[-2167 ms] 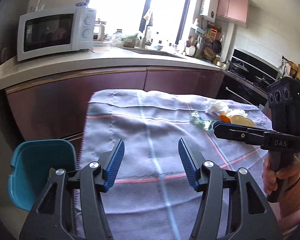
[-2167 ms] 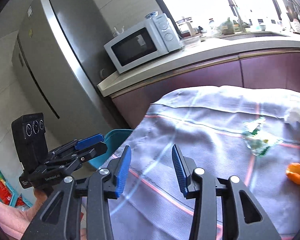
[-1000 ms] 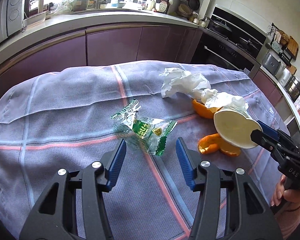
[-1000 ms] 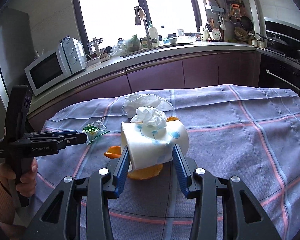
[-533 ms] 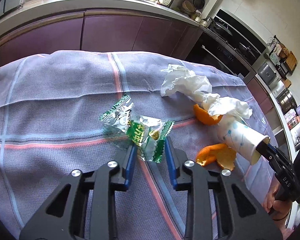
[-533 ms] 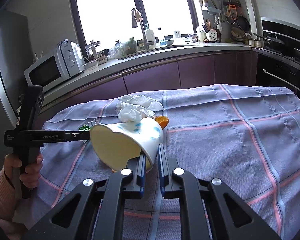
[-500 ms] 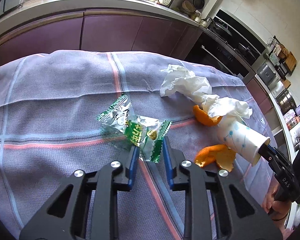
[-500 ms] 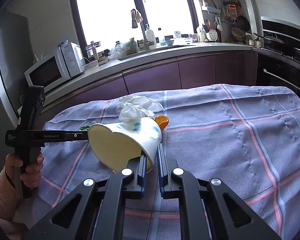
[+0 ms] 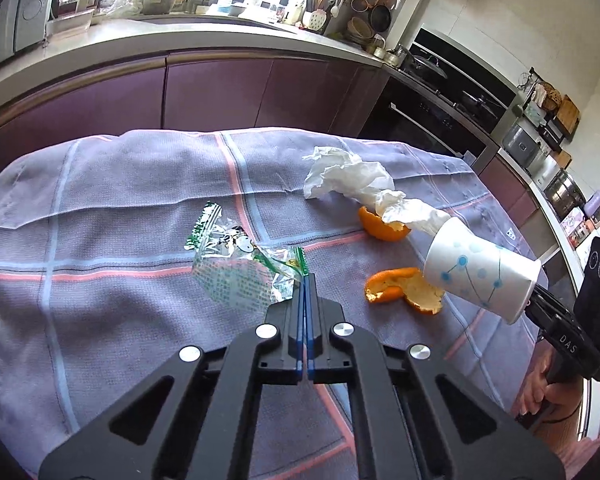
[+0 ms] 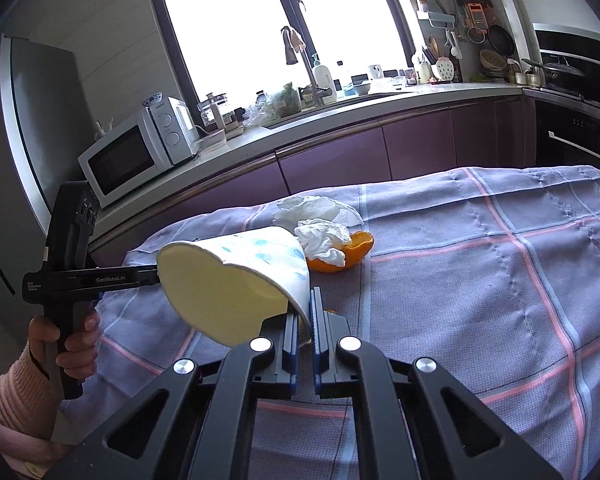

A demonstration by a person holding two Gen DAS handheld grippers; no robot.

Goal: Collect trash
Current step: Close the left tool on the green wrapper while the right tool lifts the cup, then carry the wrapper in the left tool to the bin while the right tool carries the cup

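Note:
My left gripper [image 9: 306,280] is shut on the edge of a clear green plastic wrapper [image 9: 236,264] that lies on the purple checked tablecloth [image 9: 120,200]. My right gripper [image 10: 306,300] is shut on the rim of a white paper cup with blue dots [image 10: 236,276] and holds it tilted above the cloth; the cup also shows in the left wrist view [image 9: 480,274]. Crumpled white tissues [image 9: 356,184] and two orange peels [image 9: 384,228] [image 9: 404,292] lie on the cloth. The tissue [image 10: 324,240] and a peel [image 10: 352,256] show behind the cup.
The table's far edge faces purple cabinets [image 9: 220,88] under a counter with a microwave [image 10: 136,152] and a sink tap [image 10: 296,64]. An oven [image 9: 420,120] stands to the right. A grey fridge [image 10: 24,140] stands at the left.
My left gripper has closed fully on the wrapper's edge and pulled it a little. My right gripper holds the cup a little higher and more tilted.

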